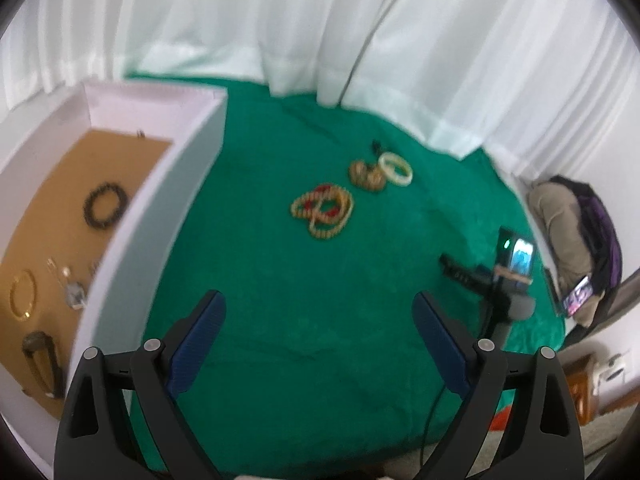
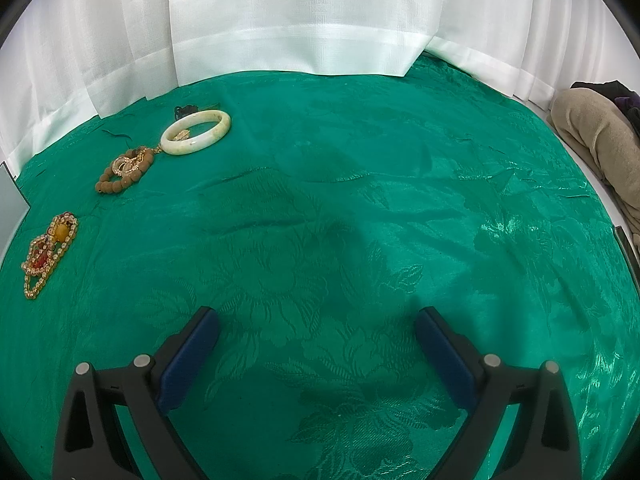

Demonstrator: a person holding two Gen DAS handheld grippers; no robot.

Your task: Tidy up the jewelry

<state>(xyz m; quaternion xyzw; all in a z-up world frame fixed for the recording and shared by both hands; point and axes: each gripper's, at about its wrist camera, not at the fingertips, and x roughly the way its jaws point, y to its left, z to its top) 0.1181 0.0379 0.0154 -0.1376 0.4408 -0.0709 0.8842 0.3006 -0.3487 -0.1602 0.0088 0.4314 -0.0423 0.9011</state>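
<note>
On the green cloth lie a cream and red bead necklace (image 1: 322, 210), a brown bead bracelet (image 1: 366, 175) and a white jade bangle (image 1: 396, 168). They also show in the right wrist view: the necklace (image 2: 46, 250), the bracelet (image 2: 124, 172), the bangle (image 2: 196, 132). A white box (image 1: 160, 204) at the left holds a dark bead bracelet (image 1: 105, 205), a gold bangle (image 1: 23, 294) and other small pieces. My left gripper (image 1: 318, 344) is open and empty above the cloth, beside the box. My right gripper (image 2: 318, 350) is open and empty; it also appears in the left wrist view (image 1: 496, 272).
White curtains (image 2: 304, 20) hang along the back of the table. A beige and dark bundle of fabric (image 2: 600, 148) lies at the far right. The box's right wall (image 1: 132, 264) stands close to my left gripper's left finger (image 1: 200, 340).
</note>
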